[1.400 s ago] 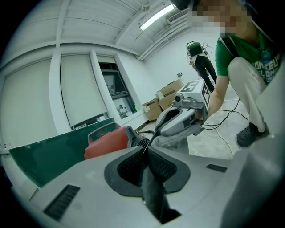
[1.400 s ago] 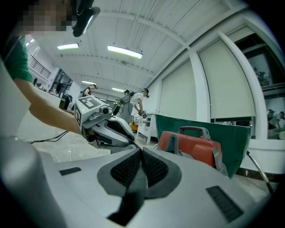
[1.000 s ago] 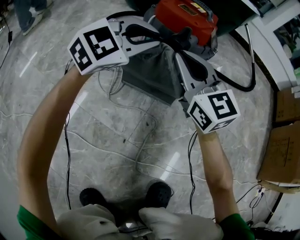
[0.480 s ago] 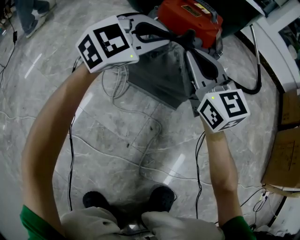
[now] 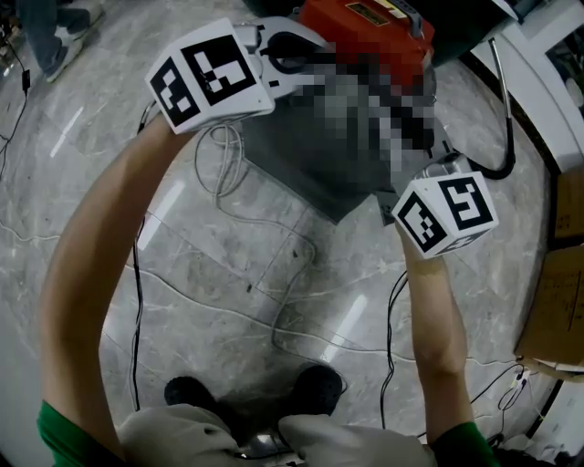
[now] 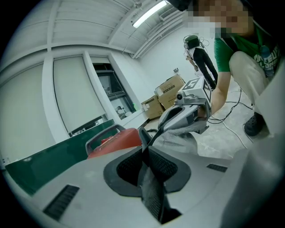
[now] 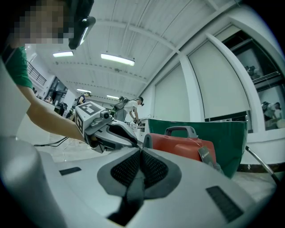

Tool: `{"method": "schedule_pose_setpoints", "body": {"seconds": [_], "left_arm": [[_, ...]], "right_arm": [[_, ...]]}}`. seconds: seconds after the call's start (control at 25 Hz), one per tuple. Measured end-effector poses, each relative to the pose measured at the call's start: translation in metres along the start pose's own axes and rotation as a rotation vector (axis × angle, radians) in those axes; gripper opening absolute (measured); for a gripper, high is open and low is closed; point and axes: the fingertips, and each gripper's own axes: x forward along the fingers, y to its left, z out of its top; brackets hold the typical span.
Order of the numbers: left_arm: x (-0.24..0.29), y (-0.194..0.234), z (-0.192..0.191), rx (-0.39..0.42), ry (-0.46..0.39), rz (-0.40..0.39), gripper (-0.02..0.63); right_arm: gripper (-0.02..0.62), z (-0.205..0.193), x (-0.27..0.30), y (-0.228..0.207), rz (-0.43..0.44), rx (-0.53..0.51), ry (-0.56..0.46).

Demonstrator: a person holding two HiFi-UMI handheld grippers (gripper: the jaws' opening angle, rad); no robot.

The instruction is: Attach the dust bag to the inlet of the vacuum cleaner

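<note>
A grey cloth dust bag (image 5: 297, 155) hangs between my two grippers, just in front of the red vacuum cleaner (image 5: 365, 23). My left gripper (image 6: 144, 153) is shut on a dark fold of the bag's edge (image 6: 151, 187). My right gripper (image 7: 140, 153) is shut on another dark strip of the bag (image 7: 133, 187). In the head view the left marker cube (image 5: 208, 77) sits at the bag's upper left and the right cube (image 5: 447, 214) at its lower right. A mosaic patch hides both sets of jaws there. The vacuum's inlet is not visible.
Thin cables (image 5: 274, 274) trail over the marble floor below the bag. A black hose (image 5: 500, 137) curves at the vacuum's right. Cardboard boxes (image 5: 557, 301) stand at the right edge. A green panel (image 7: 222, 133) stands behind the vacuum. The person's shoes (image 5: 310, 383) are at the bottom.
Both grippers and the bag have shifted slightly to the right and closer to the red vacuum. Both grips on the bag are unchanged.
</note>
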Motion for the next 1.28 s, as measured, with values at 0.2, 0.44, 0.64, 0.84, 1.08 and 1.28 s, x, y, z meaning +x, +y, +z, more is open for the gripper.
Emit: {"method": "schedule_pose_setpoints", "body": {"seconds": [0.2,0.44,0.64,0.84,1.08,1.28], "left_arm": [[0.009,0.004,-0.003,-0.004,0.014,0.021,0.041],[0.009,0.007,-0.007,-0.084,-0.032,0.106,0.041],[0.008,0.006,-0.007,-0.072,-0.035,0.18,0.043],[0.0,0.004,-0.004,-0.025,-0.014,0.244,0.044],[-0.021,-0.005,0.015,-0.009,-0.047,0.245,0.043],[-0.036,-0.02,0.033,-0.027,-0.101,0.283,0.04]], "right_arm": [[0.02,-0.007,0.002,-0.01,-0.021,0.026,-0.01],[0.02,-0.01,0.004,-0.012,-0.033,0.047,0.002],[0.02,-0.01,0.003,-0.011,-0.061,0.035,0.022],[0.02,-0.005,-0.011,-0.01,-0.103,-0.001,0.034],[0.02,0.03,-0.039,0.015,-0.124,-0.085,-0.018],[0.02,0.075,-0.054,0.053,-0.098,-0.103,-0.113]]}}
